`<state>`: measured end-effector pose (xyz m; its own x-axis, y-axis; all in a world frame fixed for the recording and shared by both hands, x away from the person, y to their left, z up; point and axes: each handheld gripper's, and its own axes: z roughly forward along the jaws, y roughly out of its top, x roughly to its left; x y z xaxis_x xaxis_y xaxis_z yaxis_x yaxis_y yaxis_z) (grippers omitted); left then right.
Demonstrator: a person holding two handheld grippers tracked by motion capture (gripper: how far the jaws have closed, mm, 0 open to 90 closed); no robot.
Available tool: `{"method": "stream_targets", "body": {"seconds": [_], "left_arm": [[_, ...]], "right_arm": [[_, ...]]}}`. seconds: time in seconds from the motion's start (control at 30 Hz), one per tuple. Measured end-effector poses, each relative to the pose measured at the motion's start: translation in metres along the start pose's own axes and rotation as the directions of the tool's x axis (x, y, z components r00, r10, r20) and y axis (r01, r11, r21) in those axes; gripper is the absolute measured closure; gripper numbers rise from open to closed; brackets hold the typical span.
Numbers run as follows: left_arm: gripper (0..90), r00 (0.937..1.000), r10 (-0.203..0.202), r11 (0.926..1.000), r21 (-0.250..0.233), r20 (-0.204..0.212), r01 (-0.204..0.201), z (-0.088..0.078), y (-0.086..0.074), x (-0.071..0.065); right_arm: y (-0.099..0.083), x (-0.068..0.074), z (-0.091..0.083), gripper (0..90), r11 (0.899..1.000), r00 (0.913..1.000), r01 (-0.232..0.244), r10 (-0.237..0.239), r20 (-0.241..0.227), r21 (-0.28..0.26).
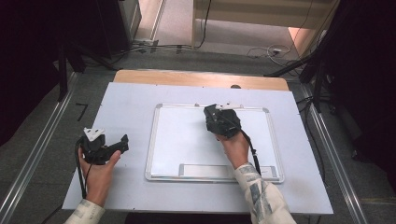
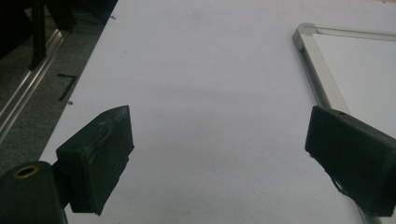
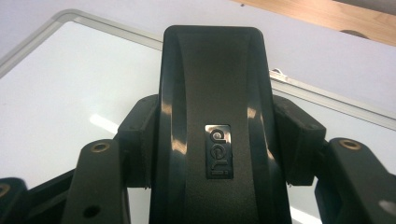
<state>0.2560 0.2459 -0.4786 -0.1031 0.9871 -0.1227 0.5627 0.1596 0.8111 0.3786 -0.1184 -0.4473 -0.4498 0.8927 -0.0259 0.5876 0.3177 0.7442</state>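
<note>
Here the black eraser (image 3: 212,126) is glossy, ridged, with a small badge.

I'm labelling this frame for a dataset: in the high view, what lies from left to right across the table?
Left hand-held gripper, open → silver-framed whiteboard's left frame edge → right hand-held gripper clamping a black eraser → whiteboard's right frame edge.

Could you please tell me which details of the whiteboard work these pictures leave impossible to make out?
- Black eraser: in the right gripper view its underside is hidden by its own body, so contact with the whiteboard cannot be told.
- Right claw: in the high view the gripper body covers the eraser.
- Eraser logo: too small to read surely.
- Left claw: its right pad is cut off by the frame edge.
</note>
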Motion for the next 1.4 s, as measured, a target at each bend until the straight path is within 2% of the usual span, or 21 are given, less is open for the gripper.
{"method": "stream_targets", "body": {"seconds": [1.0,1.4], "left_arm": [[8.0,1.0,0.005,1.0,0.004,-0.001,-0.005,0.001,0.0,-0.001],[8.0,1.0,0.005,1.0,0.006,-0.003,-0.005,0.0,0.0,-0.001]], "right_arm": [[-0.013,-0.05,-0.009,38.1,0.998,0.9943,-0.069,0.068,0.082,0.004],[-0.019,-0.074,-0.012,38.1,0.993,0.9865,-0.114,0.113,0.118,0.005]]}}
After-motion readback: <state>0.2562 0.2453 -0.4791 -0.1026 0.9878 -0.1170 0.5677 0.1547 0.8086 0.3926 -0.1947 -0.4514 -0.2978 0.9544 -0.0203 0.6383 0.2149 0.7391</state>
